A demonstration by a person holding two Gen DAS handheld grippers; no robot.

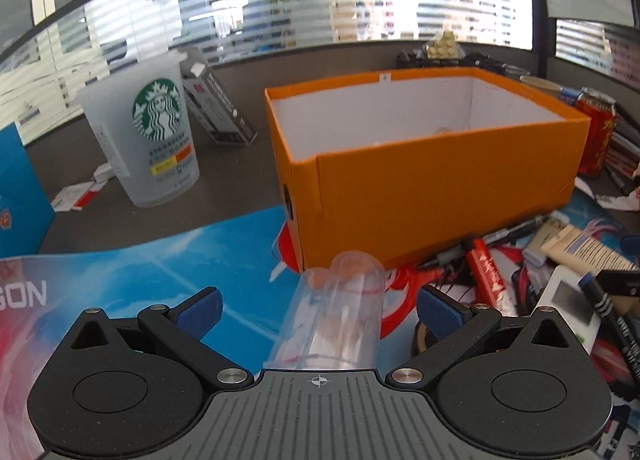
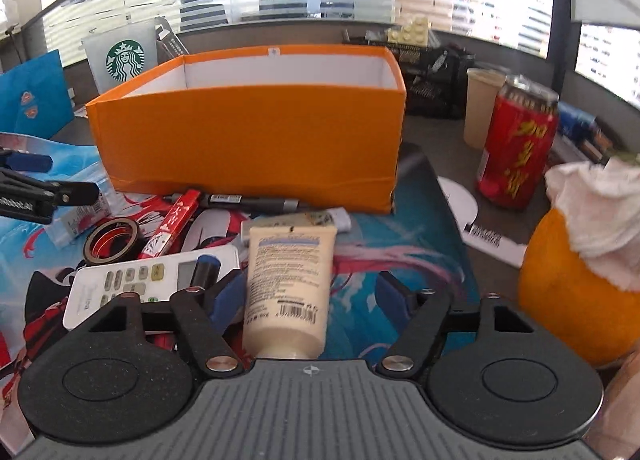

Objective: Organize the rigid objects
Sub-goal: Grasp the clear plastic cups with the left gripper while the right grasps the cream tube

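Note:
An orange open-topped box (image 1: 420,188) stands on the printed desk mat (image 1: 160,260); in the right wrist view the orange box (image 2: 248,140) fills the middle. My left gripper (image 1: 320,310) is open, its blue pads wide apart on either side of a clear plastic tube (image 1: 340,312) that lies on the mat, untouched. My right gripper (image 2: 311,298) is open around a cream-coloured squeeze tube (image 2: 290,284) lying lengthwise. The left pad sits close against the tube's side. The right pad stands well apart from it.
A white remote (image 2: 152,280), tape roll (image 2: 114,244), red pen box (image 2: 172,228) and black marker (image 2: 248,202) lie before the box. A red can (image 2: 516,148) and an orange fruit under tissue (image 2: 572,300) stand right. A Starbucks cup (image 1: 152,140) stands left.

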